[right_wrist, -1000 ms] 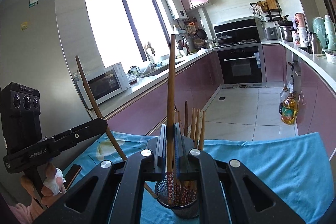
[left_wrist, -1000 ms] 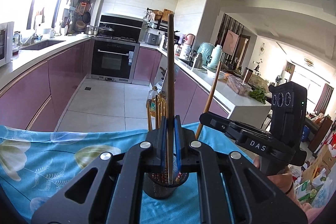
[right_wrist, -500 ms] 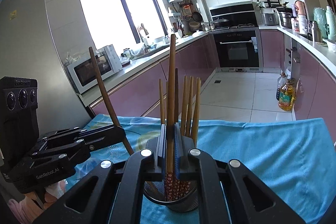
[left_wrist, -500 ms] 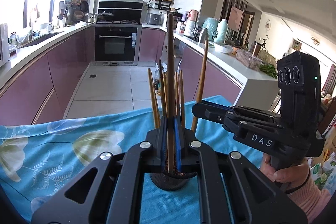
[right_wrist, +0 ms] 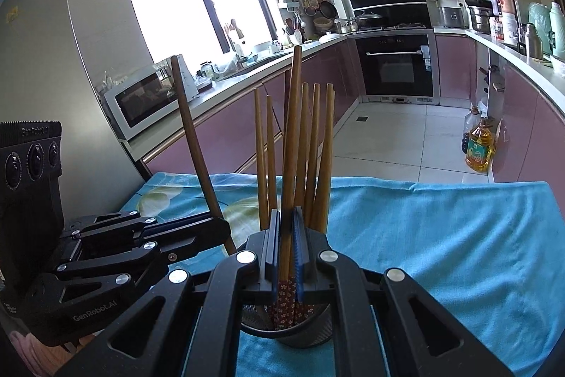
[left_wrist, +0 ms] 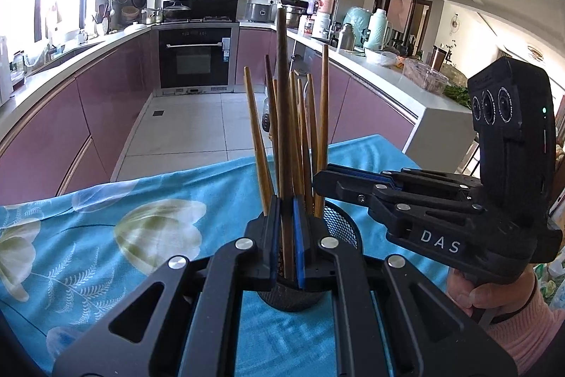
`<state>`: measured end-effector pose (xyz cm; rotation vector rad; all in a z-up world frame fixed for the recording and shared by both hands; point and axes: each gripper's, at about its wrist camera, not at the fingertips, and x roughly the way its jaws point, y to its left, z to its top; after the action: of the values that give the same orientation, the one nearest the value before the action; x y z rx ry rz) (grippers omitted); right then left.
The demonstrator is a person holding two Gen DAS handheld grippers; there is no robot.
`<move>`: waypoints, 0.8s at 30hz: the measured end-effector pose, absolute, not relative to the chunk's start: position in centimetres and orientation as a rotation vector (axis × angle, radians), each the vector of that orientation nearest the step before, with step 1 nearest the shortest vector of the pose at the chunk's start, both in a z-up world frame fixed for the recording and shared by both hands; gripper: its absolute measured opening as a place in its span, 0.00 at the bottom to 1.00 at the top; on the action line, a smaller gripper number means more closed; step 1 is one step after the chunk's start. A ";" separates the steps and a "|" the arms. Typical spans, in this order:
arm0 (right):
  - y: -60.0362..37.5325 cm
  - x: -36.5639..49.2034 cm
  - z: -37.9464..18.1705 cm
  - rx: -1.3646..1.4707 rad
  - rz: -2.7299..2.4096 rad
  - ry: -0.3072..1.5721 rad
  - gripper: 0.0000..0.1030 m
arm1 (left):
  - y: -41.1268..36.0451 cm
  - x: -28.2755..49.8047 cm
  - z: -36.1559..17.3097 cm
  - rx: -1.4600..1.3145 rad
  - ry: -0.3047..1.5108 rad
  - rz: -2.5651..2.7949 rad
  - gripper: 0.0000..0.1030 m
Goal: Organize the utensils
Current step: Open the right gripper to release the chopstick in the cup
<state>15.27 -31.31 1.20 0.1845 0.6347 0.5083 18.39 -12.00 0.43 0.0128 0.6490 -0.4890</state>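
Now both grippers sit over one black mesh holder (left_wrist: 340,228) that stands on a table covered with a blue flowered cloth (left_wrist: 106,235). Each gripper pinches a single chopstick, so two chopsticks are in hand.

The left gripper (left_wrist: 286,235) has its jaws pressed together on a dark brown chopstick (left_wrist: 282,101), which stands nearly upright; its lower end reaches down inside the holder's rim. In the right wrist view that same stick leans to the left, apart from the bundle.

The right gripper (right_wrist: 286,242) has its jaws pressed together on a lighter wooden chopstick (right_wrist: 291,129), the tallest of the group, with a red flower-patterned lower end (right_wrist: 284,302) that dips into the holder. Seen from the left wrist camera, the right gripper comes in from the right side, its fingertips at the holder's rim, held by a hand (left_wrist: 483,292) in a pink sleeve (left_wrist: 526,331).

Besides the two pinched sticks, a bundle of loose chopsticks (right_wrist: 310,147) stands in the holder, fanned slightly; I count about six tips from the right wrist view, though some overlap and the exact number is hard to fix.

Behind the table are one oven (right_wrist: 397,66), one microwave (right_wrist: 141,98) on the counter, and one bottle of yellow oil (right_wrist: 479,147) on the floor tiles.
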 end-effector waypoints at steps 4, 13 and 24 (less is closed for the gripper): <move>-31.2 15.3 1.0 0.189 0.505 0.642 0.08 | -12.0 18.6 0.2 0.012 0.654 -0.485 0.08; -31.6 14.7 0.9 0.193 0.497 0.635 0.21 | -11.5 17.9 -0.3 0.009 0.642 -0.461 0.28; -31.8 9.9 0.3 0.100 0.398 0.516 0.93 | -6.5 13.1 -1.3 -0.013 0.519 -0.286 0.94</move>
<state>9.90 -31.82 0.26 0.1002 0.5156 0.3980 13.10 -6.49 -1.32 -0.0130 0.5193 -0.2860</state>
